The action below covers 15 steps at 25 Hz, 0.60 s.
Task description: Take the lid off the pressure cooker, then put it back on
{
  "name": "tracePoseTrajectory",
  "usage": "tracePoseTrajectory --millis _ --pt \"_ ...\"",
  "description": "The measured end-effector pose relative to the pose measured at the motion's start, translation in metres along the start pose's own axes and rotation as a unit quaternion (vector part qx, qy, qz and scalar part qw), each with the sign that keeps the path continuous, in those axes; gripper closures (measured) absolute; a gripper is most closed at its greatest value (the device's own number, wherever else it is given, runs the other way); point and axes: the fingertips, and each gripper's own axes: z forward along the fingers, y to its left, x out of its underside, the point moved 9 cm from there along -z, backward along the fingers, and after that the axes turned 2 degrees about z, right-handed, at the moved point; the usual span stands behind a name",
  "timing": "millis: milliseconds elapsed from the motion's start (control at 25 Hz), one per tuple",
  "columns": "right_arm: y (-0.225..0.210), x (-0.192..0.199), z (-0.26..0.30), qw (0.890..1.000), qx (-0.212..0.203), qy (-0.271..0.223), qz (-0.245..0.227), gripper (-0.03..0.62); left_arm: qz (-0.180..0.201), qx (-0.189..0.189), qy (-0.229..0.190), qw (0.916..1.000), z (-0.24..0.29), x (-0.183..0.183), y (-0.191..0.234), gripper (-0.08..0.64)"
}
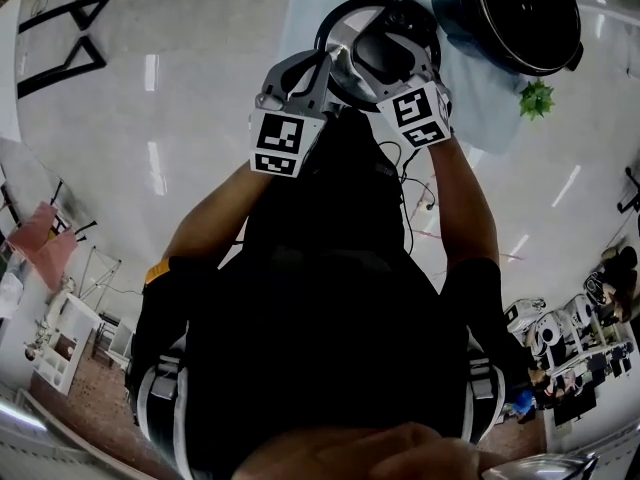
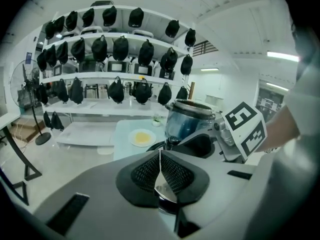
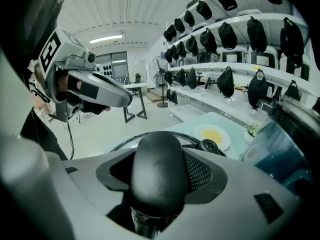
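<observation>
Step status: removal done, refitting outstanding.

Locate the cooker pot (image 1: 452,13) at the top right of the head view, open, with nothing on its mouth. Find the lid (image 1: 342,68) just beside the pot on its left, clear of the pot's edge and apparently carried in the air between the two tools.

Check the left gripper (image 2: 160,171): pads pressed almost together, pinching the thin bright lid rim (image 2: 164,190) on the side away from the pot.

Check the right gripper (image 3: 159,176): spread wide yet clamped on the fat black lid handle (image 3: 157,159), the side of the lid nearer the pot. Note the handle filling the gap from pad to pad.

Treat the first half of the task as complete, judging by the bare pot mouth and the lid held apart from it.

Left to do:
- Carry the lid back over the pot.
- Centre it and lower it onto the mouth.
- Seat it — possibly with a locking twist, not confirmable from these views.
- Release with both tools.

Disregard the plate (image 2: 141,137) with yellow contents near the pot on the table — no part in this procedure.
</observation>
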Motion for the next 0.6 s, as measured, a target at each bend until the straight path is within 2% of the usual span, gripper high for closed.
tracePoseTrajectory --millis 280,600 --pt "0.024 -0.050 -0.048 0.999 0.009 -0.039 0.026 0.304 0.009 -0.027 -0.038 0.9989 -0.053 -0.046 0.011 0.546" --pt "0.044 -0.095 -0.110 0.997 0.041 -0.059 0.006 0.304 0.008 -0.010 -0.108 0.9941 -0.100 -0.083 0.016 0.546"
